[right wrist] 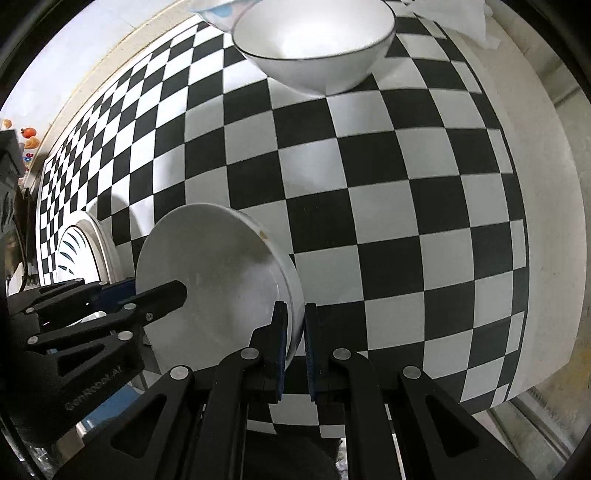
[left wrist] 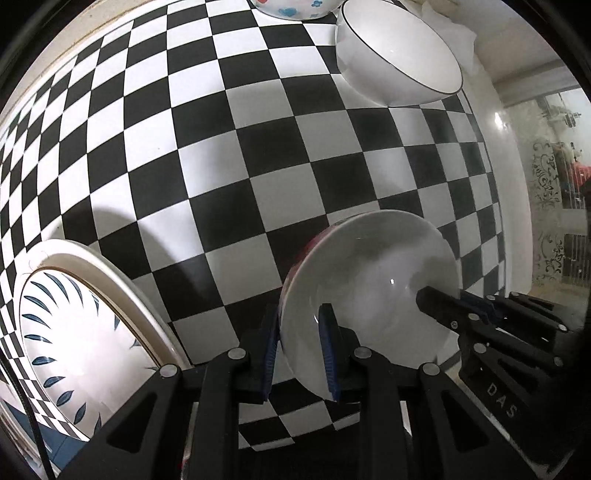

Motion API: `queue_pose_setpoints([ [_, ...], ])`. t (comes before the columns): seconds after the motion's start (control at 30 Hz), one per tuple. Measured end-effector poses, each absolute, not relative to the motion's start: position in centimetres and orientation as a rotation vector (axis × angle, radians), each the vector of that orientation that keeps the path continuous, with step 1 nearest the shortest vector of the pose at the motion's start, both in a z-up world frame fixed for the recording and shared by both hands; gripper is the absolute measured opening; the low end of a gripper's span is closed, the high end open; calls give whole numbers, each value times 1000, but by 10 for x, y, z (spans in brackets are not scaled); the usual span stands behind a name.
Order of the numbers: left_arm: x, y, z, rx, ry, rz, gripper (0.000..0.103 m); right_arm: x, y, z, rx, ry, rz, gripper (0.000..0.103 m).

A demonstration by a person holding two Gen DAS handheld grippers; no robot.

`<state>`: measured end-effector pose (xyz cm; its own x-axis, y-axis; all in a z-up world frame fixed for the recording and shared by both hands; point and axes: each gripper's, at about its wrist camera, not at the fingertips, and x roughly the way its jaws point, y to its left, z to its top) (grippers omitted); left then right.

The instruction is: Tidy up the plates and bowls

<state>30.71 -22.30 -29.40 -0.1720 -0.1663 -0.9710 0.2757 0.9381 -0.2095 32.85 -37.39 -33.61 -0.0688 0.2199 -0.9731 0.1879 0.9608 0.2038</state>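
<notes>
Right at your fingertips, you're pinching the white bowl (left wrist: 369, 288) by opposite rims, left claw (left wrist: 301, 354) and right claw (right wrist: 295, 347) sharing its weight above the checkered counter (right wrist: 388, 192), probably heading for the black-rimmed bowl (right wrist: 314, 40) farther back.

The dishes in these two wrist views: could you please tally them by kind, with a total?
Bowls: 3: the white bowl held by both claws, the black-rimmed bowl, the blue-flowered bowl.
Plates: 2: the leaf-patterned plate lying on a plain white plate.
Total: 5 dishes.
</notes>
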Motion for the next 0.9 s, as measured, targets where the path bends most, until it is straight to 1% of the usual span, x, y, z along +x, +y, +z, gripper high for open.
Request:
queue_pose_setpoints([
  [0.13, 315, -215, -273, 22, 1680, -399, 20, 330, -386, -325, 374, 1626, 29, 11],
  [0.2, 328, -214, -258, -24, 1661, -396, 23, 335, -396, -308, 405, 1597, 28, 11],
  [0.27, 343, -217, -248, -56, 1635, -407, 24, 344, -407, -295, 415, 1564, 13, 13],
  [0.33, 366, -223, -241, -68, 1612, -403, 24, 358, -420, -281, 422, 1534, 2, 18],
  [0.4, 386, -231, -239, -93, 1609, -407, 24, 377, -438, -272, 440, 1496, -19, 29],
  [0.47, 405, -239, -239, -108, 1608, -410, 24, 396, -452, -268, 447, 1478, -36, 31],
  [0.63, 446, -261, -256, -119, 1631, -415, 24, 446, -487, -281, 529, 1453, -48, 31],
  [0.9, 472, -285, -295, -89, 1700, -396, 24, 489, -493, -335, 612, 1525, -29, 31],
])
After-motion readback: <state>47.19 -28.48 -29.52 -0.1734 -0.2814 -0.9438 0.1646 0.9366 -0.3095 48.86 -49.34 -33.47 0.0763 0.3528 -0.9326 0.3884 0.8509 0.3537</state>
